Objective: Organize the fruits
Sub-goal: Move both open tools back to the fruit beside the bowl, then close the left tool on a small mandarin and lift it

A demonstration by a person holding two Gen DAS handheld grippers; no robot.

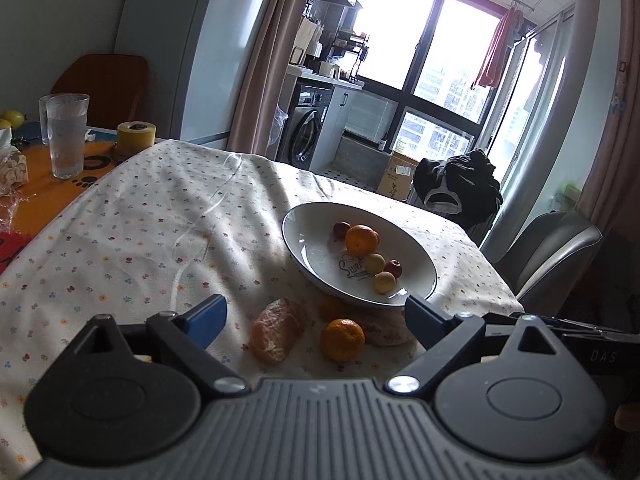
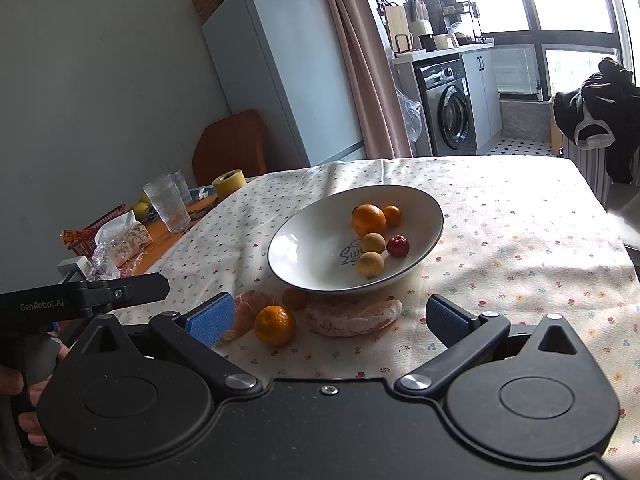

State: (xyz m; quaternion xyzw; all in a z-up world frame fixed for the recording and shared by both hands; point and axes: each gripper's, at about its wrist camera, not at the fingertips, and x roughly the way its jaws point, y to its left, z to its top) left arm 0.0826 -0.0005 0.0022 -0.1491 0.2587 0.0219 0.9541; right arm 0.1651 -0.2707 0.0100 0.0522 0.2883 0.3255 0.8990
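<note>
A: What room is this?

B: A kitchen-dining space with a bright window, a washing machine (image 2: 454,114) under a counter and a pale fridge (image 2: 280,64) by the wall. The bench (image 2: 520,240) wears a cream cloth with small flowers.

A: And the left hand-held gripper (image 1: 316,316)?

B: It hangs low over the near edge of the bench, its blue-padded fingers spread wide, nothing between them. Just beyond the gap lie a peeled citrus piece (image 1: 276,334) and a whole mandarin (image 1: 343,339), side by side on the cloth.

A: The right hand-held gripper (image 2: 330,320)?

B: Also spread apart and empty. Beyond its fingers the same mandarin (image 2: 275,325) sits in front of the peeled segments (image 2: 250,312), and a larger peeled fruit (image 2: 354,317) lies to the right of it, close under the rim of the plate. A smaller orange fruit (image 2: 295,298) is tucked at the plate's edge.

A: What is in the plate?

B: The white plate (image 2: 304,240) stands past those loose fruits, near the middle of the cloth. It holds an orange (image 2: 368,219), a small orange fruit (image 2: 392,215) behind it, two pale yellow round fruits (image 2: 370,264) and a red one (image 2: 398,245), all gathered on its right half.

A: Further out?

B: On the left, off the cloth, stand a drinking glass (image 2: 167,207), a roll of yellow tape (image 2: 229,183) and some wrapped snacks (image 2: 120,240). A dark garment (image 2: 600,104) hangs over a chair at the far right. Part of a person's hand (image 2: 34,396) shows at the lower left of the right wrist view.
</note>
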